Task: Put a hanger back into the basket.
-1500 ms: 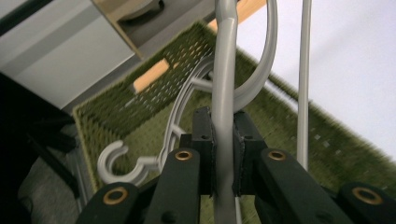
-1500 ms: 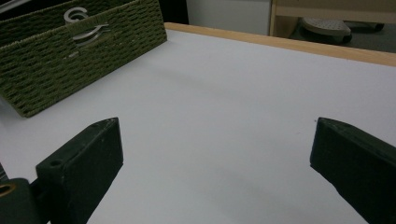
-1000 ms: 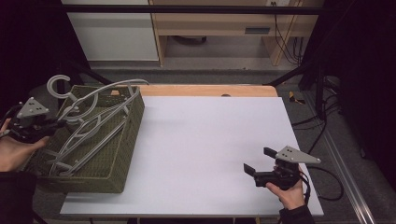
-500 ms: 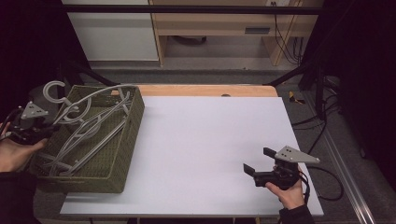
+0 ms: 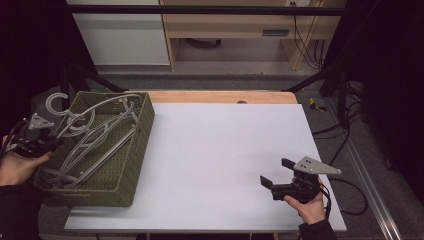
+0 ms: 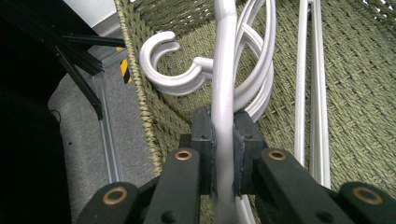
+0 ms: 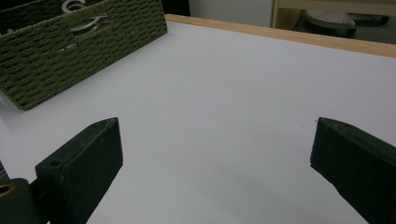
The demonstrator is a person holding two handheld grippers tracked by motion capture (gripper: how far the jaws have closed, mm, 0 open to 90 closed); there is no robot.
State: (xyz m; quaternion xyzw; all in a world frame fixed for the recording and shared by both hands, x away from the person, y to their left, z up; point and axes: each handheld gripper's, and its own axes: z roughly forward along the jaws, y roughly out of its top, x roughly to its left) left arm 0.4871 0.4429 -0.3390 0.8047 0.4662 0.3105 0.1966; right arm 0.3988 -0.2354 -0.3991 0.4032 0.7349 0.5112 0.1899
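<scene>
A green woven basket (image 5: 135, 150) stands at the table's left edge and holds several pale grey plastic hangers (image 5: 95, 137). My left gripper (image 5: 50, 142) sits at the basket's left rim, shut on the bar of one hanger (image 6: 224, 93), whose hook (image 6: 161, 65) curls over the basket wall (image 6: 149, 116). More hanger bars (image 6: 308, 84) lie on the basket floor beside it. Near the table's front right my right gripper (image 5: 277, 172) rests open above the white tabletop (image 7: 210, 93), its jaws wide apart with nothing between them.
The basket's side (image 7: 70, 46) shows far off in the right gripper view. A wooden strip (image 5: 225, 96) runs along the table's far edge. Beyond it stand a white cabinet (image 5: 120, 35) and a wooden shelf (image 5: 235, 30). Cables (image 5: 350, 125) trail off to the right.
My left gripper has sunk with the hanger, bringing its hook down toward the basket's left rim. The right gripper has stayed in place.
</scene>
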